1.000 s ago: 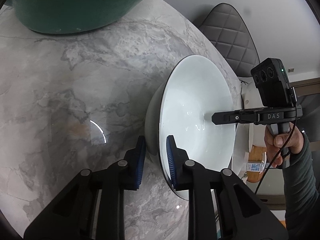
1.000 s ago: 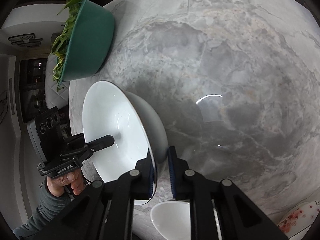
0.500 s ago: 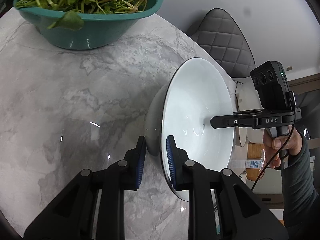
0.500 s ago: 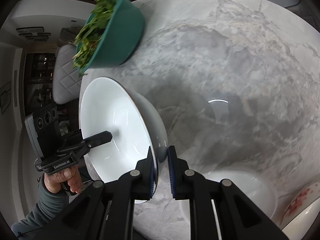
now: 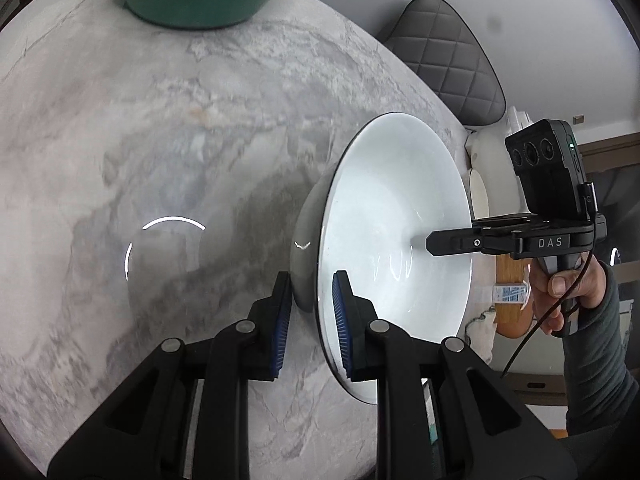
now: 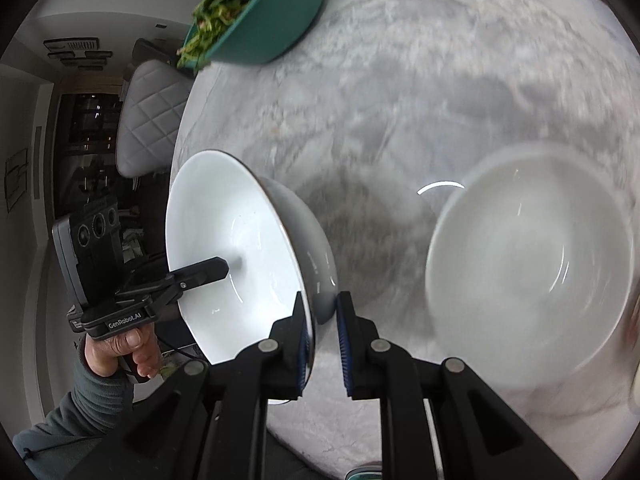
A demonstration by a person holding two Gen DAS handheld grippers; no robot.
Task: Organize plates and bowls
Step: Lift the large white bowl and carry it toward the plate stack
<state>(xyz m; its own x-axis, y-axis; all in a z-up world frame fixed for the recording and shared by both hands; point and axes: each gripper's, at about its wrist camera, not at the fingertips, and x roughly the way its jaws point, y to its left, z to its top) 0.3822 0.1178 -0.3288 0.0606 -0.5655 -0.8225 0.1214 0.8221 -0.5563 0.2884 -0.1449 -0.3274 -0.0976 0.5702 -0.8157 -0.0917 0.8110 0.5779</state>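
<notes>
Wide white bowl [image 5: 394,216] with thin dark rim, glossy, empty, tipped on edge, held off grey marble table [image 5: 140,120], second white bowl [image 6: 532,264] upright on table, blurred, empty, near the first

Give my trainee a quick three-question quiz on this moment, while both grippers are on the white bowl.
1. True or false: the white bowl is held by the left gripper alone.
2. Which bowl holds leafy greens? A. the teal bowl B. the second white bowl C. the held one
3. Fill in: each gripper has one finger inside the held bowl and one against its ______ wall.

Key
1. False: the right gripper clamps the opposite rim.
2. A
3. outer
</notes>
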